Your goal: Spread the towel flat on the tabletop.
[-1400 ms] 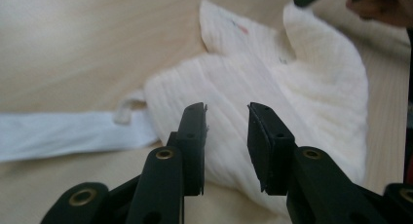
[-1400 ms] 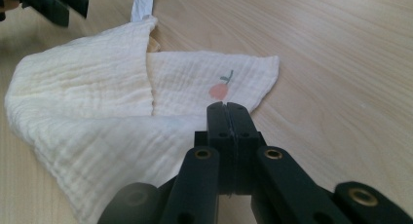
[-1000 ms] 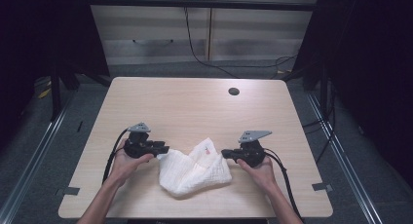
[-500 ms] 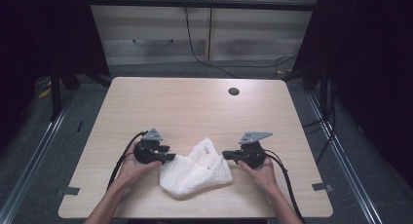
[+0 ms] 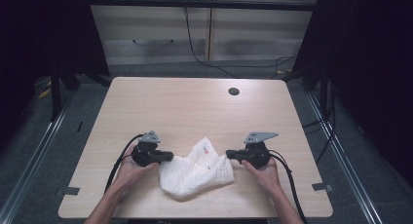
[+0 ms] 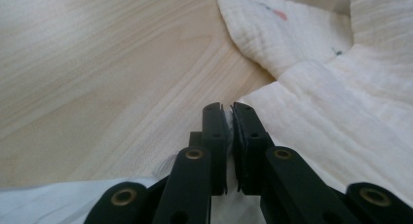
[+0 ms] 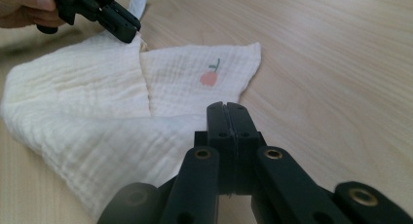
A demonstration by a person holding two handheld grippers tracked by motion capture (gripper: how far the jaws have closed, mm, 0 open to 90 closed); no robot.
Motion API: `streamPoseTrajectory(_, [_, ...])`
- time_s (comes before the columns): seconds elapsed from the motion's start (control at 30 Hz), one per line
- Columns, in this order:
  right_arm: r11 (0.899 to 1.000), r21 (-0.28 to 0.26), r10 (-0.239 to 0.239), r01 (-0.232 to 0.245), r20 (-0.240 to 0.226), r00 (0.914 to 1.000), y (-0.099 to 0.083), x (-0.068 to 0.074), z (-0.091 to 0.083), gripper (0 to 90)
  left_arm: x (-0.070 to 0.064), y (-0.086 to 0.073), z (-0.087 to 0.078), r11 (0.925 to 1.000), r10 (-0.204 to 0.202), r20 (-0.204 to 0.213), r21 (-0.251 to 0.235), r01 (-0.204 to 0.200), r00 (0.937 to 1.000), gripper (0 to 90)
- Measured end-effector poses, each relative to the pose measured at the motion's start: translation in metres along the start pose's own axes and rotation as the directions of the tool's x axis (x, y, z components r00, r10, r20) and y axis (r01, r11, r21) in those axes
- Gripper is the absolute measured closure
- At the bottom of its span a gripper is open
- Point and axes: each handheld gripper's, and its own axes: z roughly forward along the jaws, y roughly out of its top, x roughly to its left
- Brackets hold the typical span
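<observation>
I see the wooden table [image 5: 195, 107] first, pale grain, with a small dark hole [image 5: 234, 91] near its far edge. The white cloth [image 5: 195, 171] lies crumpled on the near part of the table, between my two hands, one corner folded up toward the far side. In the right gripper view that flap carries a small pink fruit print [image 7: 209, 78] with a green stem.

My left gripper [image 5: 168, 156] sits at the cloth's left edge; its own view shows the jaws drawn nearly together with a thin sliver of white fabric pinched between the pads, cloth spreading off to the right. My right gripper [image 5: 230, 155] sits at the cloth's right edge; in its own view the jaws are pressed flat together, cloth bunched right at and under the tips, but I cannot tell whether any fabric is caught in them. Both hands rest low on the table, grippers pointing inward at each other.
</observation>
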Motion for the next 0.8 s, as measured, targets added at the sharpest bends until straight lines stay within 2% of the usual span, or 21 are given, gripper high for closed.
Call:
streamPoseTrajectory(0.07, [0.999, -0.029, 0.012, -0.013, -0.012, 0.9999, 0.002, 0.0, -0.005, 89.8, 0.001, 0.002, -0.006, 0.9993, -0.016, 0.007, -0.034, 0.016, 0.9998, 84.9])
streamPoseTrajectory(0.13, [0.999, -0.048, 0.012, -0.012, -0.004, 0.9999, 0.004, 0.0, -0.011, 89.8, 0.001, 0.004, -0.012, 0.9976, -0.025, 0.011, -0.064, 0.025, 0.9996, 84.9])
streamPoseTrajectory(0.27, [0.997, -0.08, 0.023, -0.023, 0.01, 0.9997, 0.008, -0.005, -0.021, 89.8, 0.0, 0.009, -0.023, 0.9929, -0.023, 0.021, -0.116, 0.025, 0.9995, 85.0])
streamPoseTrajectory(0.33, [0.994, -0.104, 0.029, -0.028, 0.015, 0.9995, 0.011, -0.007, -0.027, 89.8, -0.002, 0.013, -0.026, 0.9905, -0.026, 0.005, -0.135, 0.026, 0.9997, 85.0])
streamPoseTrajectory(0.53, [0.988, -0.152, 0.018, -0.013, 0.026, 0.9995, 0.025, -0.011, -0.041, 89.9, -0.004, 0.023, -0.046, 0.975, -0.032, -0.001, -0.22, 0.031, 0.9995, 85.1])
streamPoseTrajectory(0.6, [0.986, -0.164, 0.013, -0.009, 0.025, 0.9996, 0.033, -0.012, -0.045, 89.9, -0.004, 0.027, -0.055, 0.9658, -0.035, 0.002, -0.257, 0.034, 0.9994, 85.1])
streamPoseTrajectory(0.73, [0.983, -0.184, -0.007, 0.013, 0.029, 0.9996, 0.05, -0.012, -0.053, 89.9, -0.001, 0.032, -0.065, 0.9606, -0.044, -0.017, -0.275, 0.038, 0.9989, 85.1])
streamPoseTrajectory(0.8, [0.979, -0.203, -0.011, 0.015, 0.023, 0.9997, 0.058, -0.012, -0.057, 89.9, 0.0, 0.041, -0.078, 0.95, -0.041, -0.027, -0.311, 0.031, 0.9988, 85.2])
